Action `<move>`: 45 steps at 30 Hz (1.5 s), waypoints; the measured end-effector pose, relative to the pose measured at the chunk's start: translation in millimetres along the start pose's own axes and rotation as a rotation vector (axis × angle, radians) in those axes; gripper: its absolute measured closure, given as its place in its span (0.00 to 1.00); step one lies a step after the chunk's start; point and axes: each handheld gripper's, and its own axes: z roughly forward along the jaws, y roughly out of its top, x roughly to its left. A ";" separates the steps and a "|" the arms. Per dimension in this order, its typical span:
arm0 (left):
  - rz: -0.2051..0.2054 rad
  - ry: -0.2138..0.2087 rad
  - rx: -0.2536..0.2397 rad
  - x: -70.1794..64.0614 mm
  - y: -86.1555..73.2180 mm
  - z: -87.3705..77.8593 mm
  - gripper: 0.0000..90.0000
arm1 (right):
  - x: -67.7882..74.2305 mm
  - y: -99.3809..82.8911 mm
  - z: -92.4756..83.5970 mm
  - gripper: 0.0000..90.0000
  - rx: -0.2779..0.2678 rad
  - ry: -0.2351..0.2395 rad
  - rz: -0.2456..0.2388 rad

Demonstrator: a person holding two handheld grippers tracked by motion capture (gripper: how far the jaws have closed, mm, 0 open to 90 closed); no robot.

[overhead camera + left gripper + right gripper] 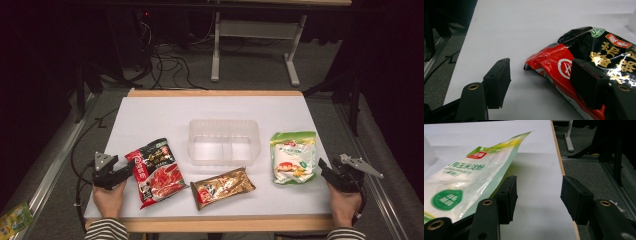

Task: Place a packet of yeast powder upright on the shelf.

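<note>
A red and black packet [156, 172] lies at the table's front left. My left gripper [129, 170] is at its left edge. In the left gripper view that gripper [541, 82] stands open: the packet's [584, 55] red corner lies between the jaws and the right jaw rests over the packet, with no pad pressing it. A green and white pouch [293, 156] lies at the right. My right gripper [324, 169] sits by its right edge. In the right gripper view this gripper [541, 197] is open over bare table, with the pouch [466, 180] just outside the left jaw.
A clear plastic container [224, 141] stands mid-table. A gold-brown packet [222, 187] lies in front of it. The table's wooden edge [564, 175] runs close to my right gripper. Cables and a white frame [252, 30] are on the floor beyond, and a small green packet [15, 217] lies low left.
</note>
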 end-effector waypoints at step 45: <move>0.008 0.001 0.001 -0.7 -0.1 -0.4 0.37 | 18.2 63.6 37.8 0.40 0.265 0.173 -0.063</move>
